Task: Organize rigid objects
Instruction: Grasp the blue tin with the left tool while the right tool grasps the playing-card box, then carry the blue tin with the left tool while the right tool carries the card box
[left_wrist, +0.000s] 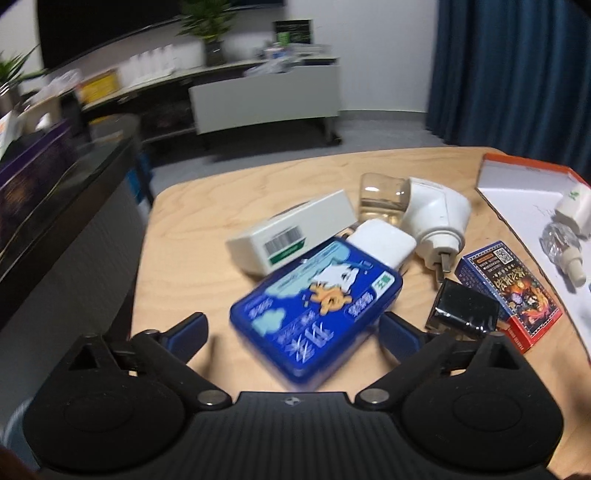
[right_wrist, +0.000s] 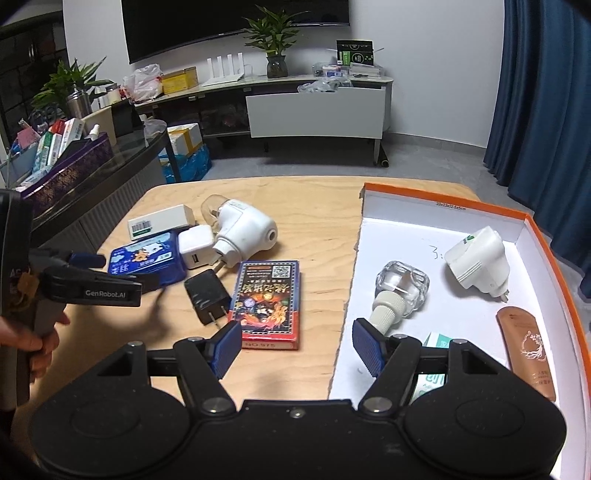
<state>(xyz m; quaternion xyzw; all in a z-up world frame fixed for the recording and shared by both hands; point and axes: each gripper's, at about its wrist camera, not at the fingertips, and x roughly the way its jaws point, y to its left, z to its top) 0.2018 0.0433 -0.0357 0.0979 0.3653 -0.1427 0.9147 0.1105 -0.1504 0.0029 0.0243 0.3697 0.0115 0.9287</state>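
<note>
Blue cartoon-printed tin (left_wrist: 314, 310), white charger (left_wrist: 384, 242), black adapter (right_wrist: 207, 295), orange-rimmed white tray (right_wrist: 546, 236), pale wood table (right_wrist: 314, 221)

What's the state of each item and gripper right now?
left gripper: open, blue tin between its fingers, pads not pressing
right gripper: open, empty
blue tin: flat on table
playing card box: flat, outside the tray
black charger: lying on table, prongs out
orange-rimmed tray: partly filled
glass refill bottle: on its side in tray

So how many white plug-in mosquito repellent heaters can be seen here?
2. One plug-in heater lies on the wooden table with its bottle still attached, beside the white USB charger. The other heater lies inside the orange-rimmed box.
</note>
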